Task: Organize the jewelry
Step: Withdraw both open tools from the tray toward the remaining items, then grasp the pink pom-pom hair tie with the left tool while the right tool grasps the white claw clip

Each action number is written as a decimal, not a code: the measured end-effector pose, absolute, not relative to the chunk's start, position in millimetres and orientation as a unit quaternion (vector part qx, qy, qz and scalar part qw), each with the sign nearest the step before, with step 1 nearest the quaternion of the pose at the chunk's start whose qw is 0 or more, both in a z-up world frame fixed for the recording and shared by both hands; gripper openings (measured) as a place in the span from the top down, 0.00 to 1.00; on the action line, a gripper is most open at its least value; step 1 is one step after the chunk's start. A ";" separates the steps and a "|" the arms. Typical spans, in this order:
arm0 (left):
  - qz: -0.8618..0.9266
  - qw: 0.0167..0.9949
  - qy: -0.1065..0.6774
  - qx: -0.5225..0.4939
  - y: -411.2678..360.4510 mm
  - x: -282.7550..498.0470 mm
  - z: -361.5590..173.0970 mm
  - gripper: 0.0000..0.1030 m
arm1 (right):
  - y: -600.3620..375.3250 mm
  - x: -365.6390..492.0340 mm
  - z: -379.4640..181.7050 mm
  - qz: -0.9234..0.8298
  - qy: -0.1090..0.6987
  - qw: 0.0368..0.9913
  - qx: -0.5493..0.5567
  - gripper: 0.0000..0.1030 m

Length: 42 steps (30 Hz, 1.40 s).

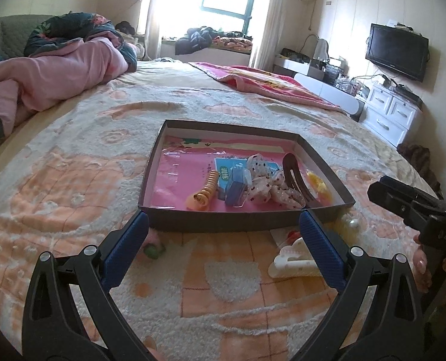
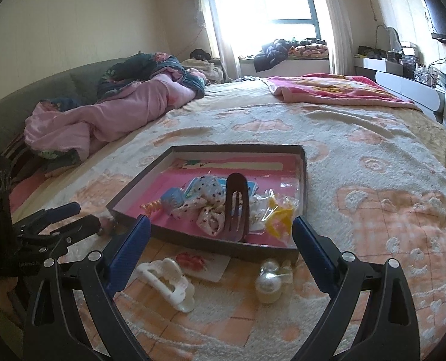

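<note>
while both pairs of fingers gape, nothing held: right gripper (image 2: 220, 234) hangs over white claw clip (image 2: 165, 282) on blanket (image 2: 373, 180), just before near edge of tray (image 2: 211, 242). clip light, stiff, slick plastic; pinch across solid spine, not teeth. left gripper (image 1: 223, 228) spread, idle.
</note>
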<state>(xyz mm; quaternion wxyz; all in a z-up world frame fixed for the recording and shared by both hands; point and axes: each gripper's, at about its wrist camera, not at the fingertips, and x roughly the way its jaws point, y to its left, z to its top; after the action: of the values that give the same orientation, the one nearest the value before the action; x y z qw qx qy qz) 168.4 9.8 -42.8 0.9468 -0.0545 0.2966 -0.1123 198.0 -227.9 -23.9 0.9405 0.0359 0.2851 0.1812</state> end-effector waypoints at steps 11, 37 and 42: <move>-0.103 0.947 0.301 -0.054 22.2 163.1 -52.2 0.11 | -207.3 184.0 -38.6 0.206 0.304 0.930 0.018 0.11; -0.041 0.930 0.353 -0.092 68.1 183.0 -89.8 0.11 | -168.7 185.5 -78.4 0.256 0.352 0.899 -0.043 0.16; -0.035 0.920 0.373 -0.112 75.8 193.2 -97.7 0.11 | -162.9 188.9 -85.1 0.262 0.363 0.893 -0.048 0.24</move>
<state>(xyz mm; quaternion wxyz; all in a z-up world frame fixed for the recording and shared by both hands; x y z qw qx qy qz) 193.2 75.8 -97.7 0.9205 -0.1121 0.3727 -0.0348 188.9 -162.9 -85.1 0.8929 -0.0482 0.3626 0.2625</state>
